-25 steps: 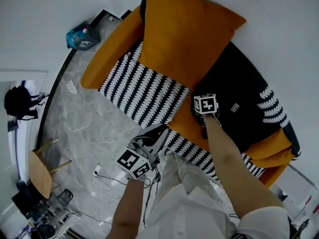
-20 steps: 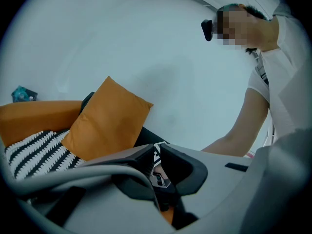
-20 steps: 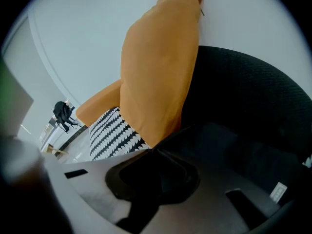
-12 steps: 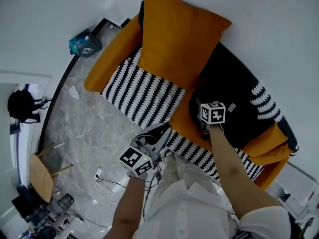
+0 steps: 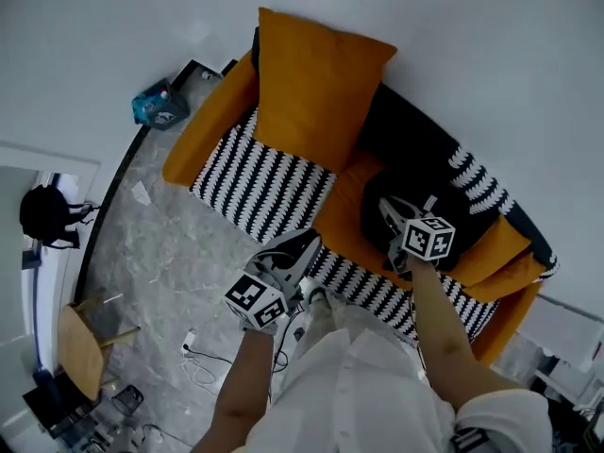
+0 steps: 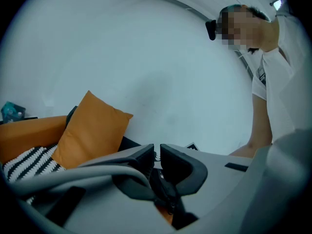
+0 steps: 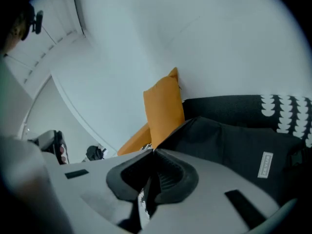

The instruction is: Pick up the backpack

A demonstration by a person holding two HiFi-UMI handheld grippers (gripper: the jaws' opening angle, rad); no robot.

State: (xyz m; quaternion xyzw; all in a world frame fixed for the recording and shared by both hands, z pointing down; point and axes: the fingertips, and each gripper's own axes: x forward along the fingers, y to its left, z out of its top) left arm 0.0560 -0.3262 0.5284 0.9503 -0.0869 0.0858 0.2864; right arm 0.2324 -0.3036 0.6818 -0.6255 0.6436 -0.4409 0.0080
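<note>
Right gripper (image 5: 396,217) has come up off the sofa (image 5: 200,125) since a second ago and the backpack (image 5: 376,206) came with it. Earlier the bag lay flat on the dark blanket (image 5: 415,144), now it's bunched into a black lump hanging under the gripper, over the orange seat. Its jaws have just closed, and in the right gripper view they're pressed together on a thin strap (image 7: 142,206) of the bag, with the rest of the black fabric and a small grey label (image 7: 264,164) just past the tips

Left gripper (image 5: 304,243) has also lifted a bit. It's out over the front edge of the sofa, above the black-and-white striped throw (image 5: 257,179), well apart from the bag. Its jaws are nearly together with just a slit between them and nothing in it

Big orange cushion (image 5: 311,83) leans against the wall at the back, left of the bag. Grey marble floor (image 5: 156,248) off to the left with a white cable (image 5: 193,347) lying on it
</note>
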